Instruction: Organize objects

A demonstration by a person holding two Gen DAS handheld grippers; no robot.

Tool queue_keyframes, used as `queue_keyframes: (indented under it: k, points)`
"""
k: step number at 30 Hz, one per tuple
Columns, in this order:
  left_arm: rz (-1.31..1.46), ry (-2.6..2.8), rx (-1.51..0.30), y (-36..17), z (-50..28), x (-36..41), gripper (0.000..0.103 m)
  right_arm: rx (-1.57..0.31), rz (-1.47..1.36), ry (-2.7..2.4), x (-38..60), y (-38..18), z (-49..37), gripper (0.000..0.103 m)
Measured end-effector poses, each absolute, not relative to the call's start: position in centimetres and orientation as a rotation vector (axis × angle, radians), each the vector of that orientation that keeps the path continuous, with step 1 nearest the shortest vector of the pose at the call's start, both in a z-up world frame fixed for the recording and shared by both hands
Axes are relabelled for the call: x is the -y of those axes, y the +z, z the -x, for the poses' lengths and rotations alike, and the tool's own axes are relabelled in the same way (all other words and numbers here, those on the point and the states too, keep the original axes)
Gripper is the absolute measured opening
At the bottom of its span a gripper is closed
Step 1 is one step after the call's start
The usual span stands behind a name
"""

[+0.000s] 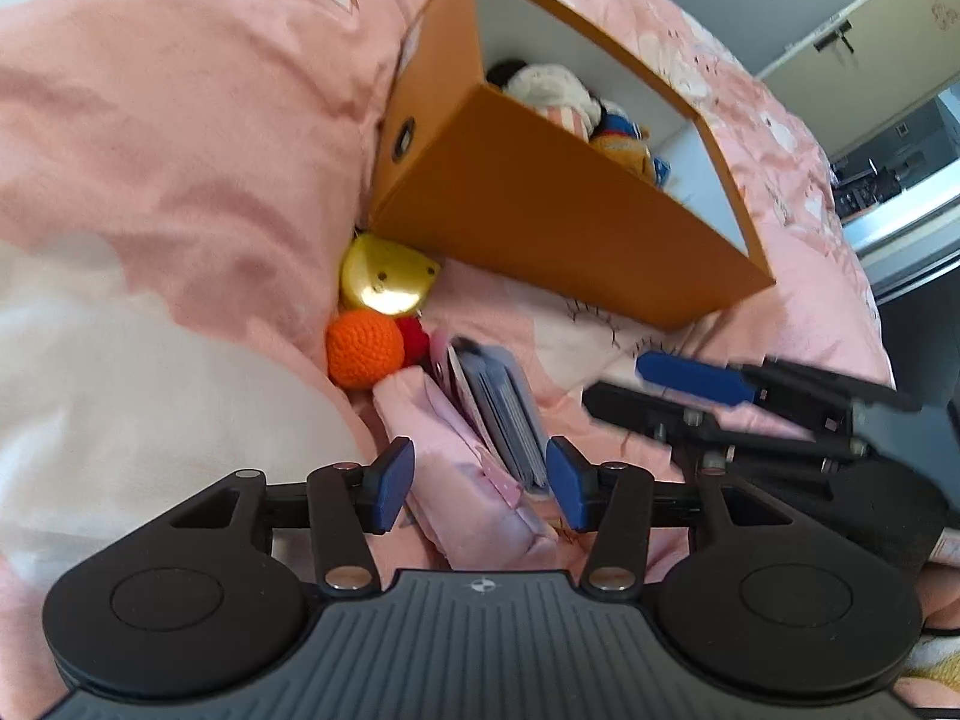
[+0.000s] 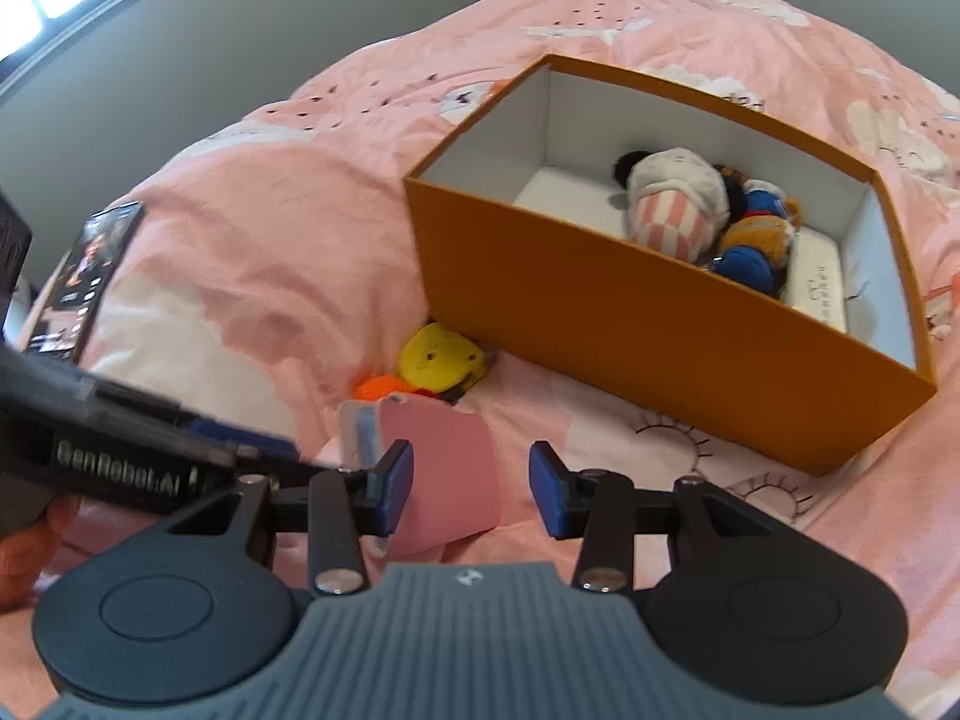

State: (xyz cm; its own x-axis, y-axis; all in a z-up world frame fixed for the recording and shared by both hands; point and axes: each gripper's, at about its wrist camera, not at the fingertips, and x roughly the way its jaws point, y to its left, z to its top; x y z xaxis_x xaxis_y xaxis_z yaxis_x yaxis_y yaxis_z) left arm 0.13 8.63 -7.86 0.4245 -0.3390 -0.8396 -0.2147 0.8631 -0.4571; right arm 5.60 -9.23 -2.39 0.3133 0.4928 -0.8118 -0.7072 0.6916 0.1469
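- My left claw (image 1: 480,483) is spread wide, its pads on either side of the wallet (image 1: 504,420) and not pressing it.
- The wallet is a pink, soft-sided card holder, lying open-edged so that a stack of grey-blue card sleeves shows between its covers.
- It lies on the pink duvet (image 1: 180,120), partly sunk in a fold, just in front of the orange box (image 1: 558,222).
- Its long axis runs away from my left claw, the far end pointing up toward the crochet ball (image 1: 364,348) and the yellow toy (image 1: 384,276).
- From my right wrist the wallet shows as a flat pink cover (image 2: 444,480), tilted, beside my left pad.
- My right claw (image 2: 471,495) is spread too, holding nothing.
- The ball and yellow toy sit touching each other at the box's near corner.
- Inside the box lie plush toys (image 2: 696,210), bunched against one end.
- A phone (image 2: 90,276) lies on the duvet, well apart to the left.
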Motion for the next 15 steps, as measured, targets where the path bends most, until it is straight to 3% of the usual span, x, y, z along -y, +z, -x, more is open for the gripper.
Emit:
queue_keyframes:
  k: [7, 15]
  points:
    - [0.496, -0.125, -1.151, -8.5, -0.3, -8.0, 0.052, -0.981, 0.253, 0.794, 8.6, -2.8, -6.7, 0.042]
    - [0.381, -0.238, -1.118, -8.0, -0.6, -5.3, 0.046, -1.026, 0.146, 0.841, 8.4, -2.5, -8.0, 0.047]
